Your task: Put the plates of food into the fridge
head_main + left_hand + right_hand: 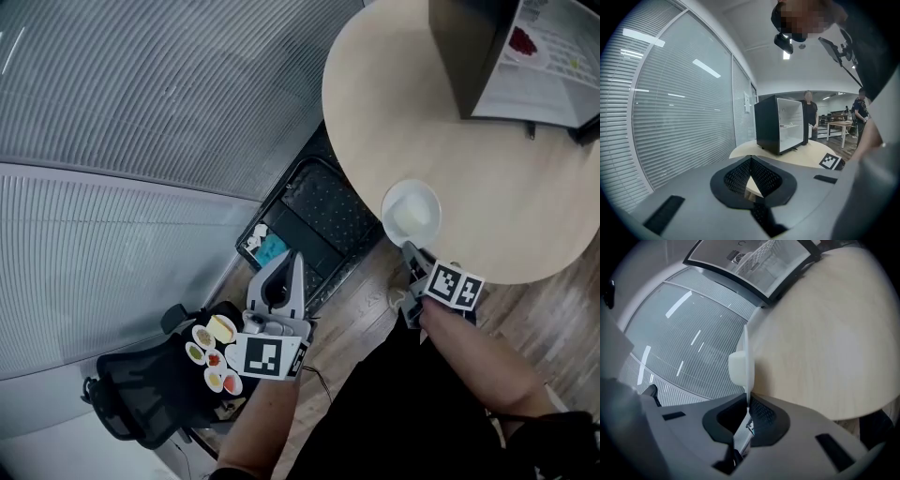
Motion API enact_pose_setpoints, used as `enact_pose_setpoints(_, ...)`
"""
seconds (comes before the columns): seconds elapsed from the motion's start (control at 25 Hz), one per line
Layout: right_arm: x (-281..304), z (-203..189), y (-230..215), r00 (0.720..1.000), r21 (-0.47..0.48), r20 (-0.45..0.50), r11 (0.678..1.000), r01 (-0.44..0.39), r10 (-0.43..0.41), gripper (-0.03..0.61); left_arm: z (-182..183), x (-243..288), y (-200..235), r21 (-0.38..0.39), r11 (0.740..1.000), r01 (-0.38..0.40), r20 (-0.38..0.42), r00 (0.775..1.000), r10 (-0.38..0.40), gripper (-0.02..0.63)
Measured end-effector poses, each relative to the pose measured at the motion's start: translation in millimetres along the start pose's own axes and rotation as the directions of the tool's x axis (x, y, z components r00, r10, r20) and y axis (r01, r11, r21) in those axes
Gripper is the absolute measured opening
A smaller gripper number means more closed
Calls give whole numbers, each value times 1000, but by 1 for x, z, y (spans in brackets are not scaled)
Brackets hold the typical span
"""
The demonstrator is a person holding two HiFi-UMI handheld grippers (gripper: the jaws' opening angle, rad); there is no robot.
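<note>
My right gripper (410,248) (746,401) is shut on the rim of a white plate (412,214) with a pale lump of food on it. The plate (746,357) shows edge-on in the right gripper view, at the near edge of the round wooden table (525,197). The black fridge (469,47) (780,124) stands on that table with its door open. My left gripper (298,258) (750,161) is shut and holds nothing. It hangs off the table, above several small plates of food (214,352) on a black office chair (141,394).
A black perforated tray (314,220) lies on the wooden floor between the chair and the table. Glass walls with blinds (141,112) run along the left. In the left gripper view a person (809,115) stands behind the fridge, with more tables farther back.
</note>
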State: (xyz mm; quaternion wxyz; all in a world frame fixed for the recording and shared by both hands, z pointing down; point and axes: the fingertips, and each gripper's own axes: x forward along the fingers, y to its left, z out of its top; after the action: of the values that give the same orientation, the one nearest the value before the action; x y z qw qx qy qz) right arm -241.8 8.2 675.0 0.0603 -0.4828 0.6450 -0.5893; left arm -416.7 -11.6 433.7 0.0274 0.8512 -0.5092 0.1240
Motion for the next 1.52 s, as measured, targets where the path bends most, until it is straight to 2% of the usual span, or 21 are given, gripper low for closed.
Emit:
enact_pose_setpoints(0.56,-31,59,9,996,-9,63,998,-58,59,18,31,31,-26,15,999,50,46,998,-50,6)
enact_pose_setpoints(1.0,-70,115,16,989,-24,121,997,-79,82,18,73,65,-59,31,995,96,105,989,-99,6)
enact_pose_setpoints(1.52,-127,216,18,960,-11,258,993,-114,113,18,118,121,-112,22,987,160,171,972,-162,6)
